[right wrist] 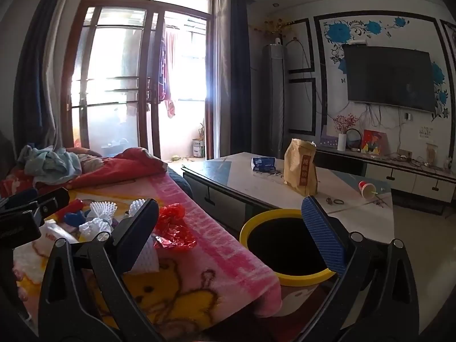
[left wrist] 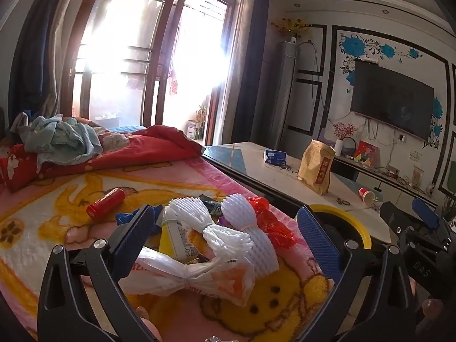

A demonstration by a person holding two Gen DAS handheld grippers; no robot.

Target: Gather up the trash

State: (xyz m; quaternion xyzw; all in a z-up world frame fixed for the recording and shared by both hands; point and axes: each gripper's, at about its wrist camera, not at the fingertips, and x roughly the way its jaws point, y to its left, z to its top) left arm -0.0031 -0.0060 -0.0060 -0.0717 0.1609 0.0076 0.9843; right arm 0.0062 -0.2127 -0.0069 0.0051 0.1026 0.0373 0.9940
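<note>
A pile of trash lies on the pink cartoon blanket [left wrist: 57, 228]: white foam nets [left wrist: 242, 228], a knotted plastic bag [left wrist: 188, 279], a yellow-white bottle [left wrist: 176, 239], crumpled red plastic [left wrist: 273, 228] and, apart to the left, a red can [left wrist: 105, 202]. My left gripper [left wrist: 228, 236] hovers open just above and around the pile, touching nothing. Beside the bed stands a yellow-rimmed bin [right wrist: 302, 278]. My right gripper [right wrist: 230, 228] is open and empty over the bed edge and the bin; red plastic [right wrist: 173, 228] and foam nets [right wrist: 102, 208] lie to its left.
A marble-topped coffee table [right wrist: 256, 188] beyond the bin carries a brown paper bag [right wrist: 300, 171], a blue pack [right wrist: 263, 163] and a tipped red paper cup [right wrist: 367, 189]. A red quilt [left wrist: 142, 148] and bundled clothes [left wrist: 59, 139] fill the bed's far end. A TV hangs on the right wall.
</note>
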